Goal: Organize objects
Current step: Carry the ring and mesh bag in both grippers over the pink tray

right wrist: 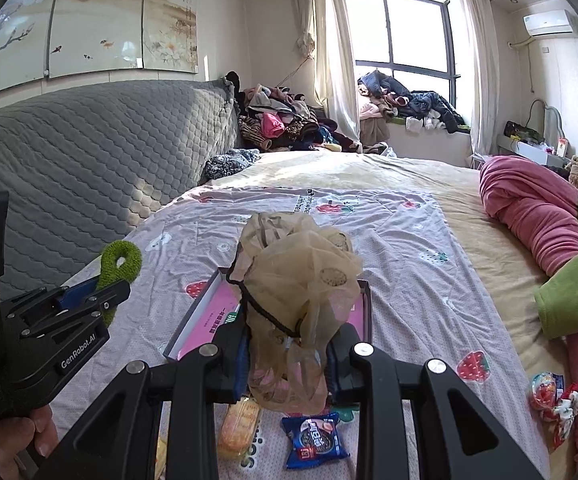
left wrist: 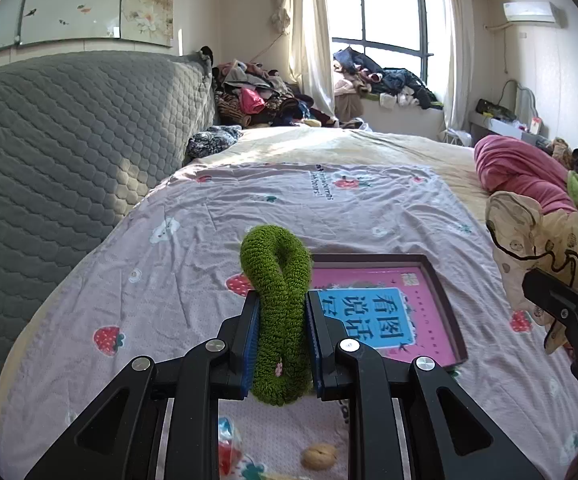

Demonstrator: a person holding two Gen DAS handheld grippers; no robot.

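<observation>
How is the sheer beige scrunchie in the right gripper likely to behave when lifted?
Probably floppy: the beige scrunchie bunches and droops between the right gripper fingers. Likely very light, since its fabric is see-through. It seems unlikely to roll.

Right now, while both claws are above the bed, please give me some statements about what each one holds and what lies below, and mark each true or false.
1. The left claw is shut on the green scrunchie. True.
2. The right claw is open and holds nothing. False: it grips the beige sheer scrunchie.
3. A tray with a pink book lies on the bedsheet. True.
4. The blue snack packet lies inside the tray. False: it lies on the sheet, nearer the camera.
5. The walnut lies on the sheet. True.
</observation>
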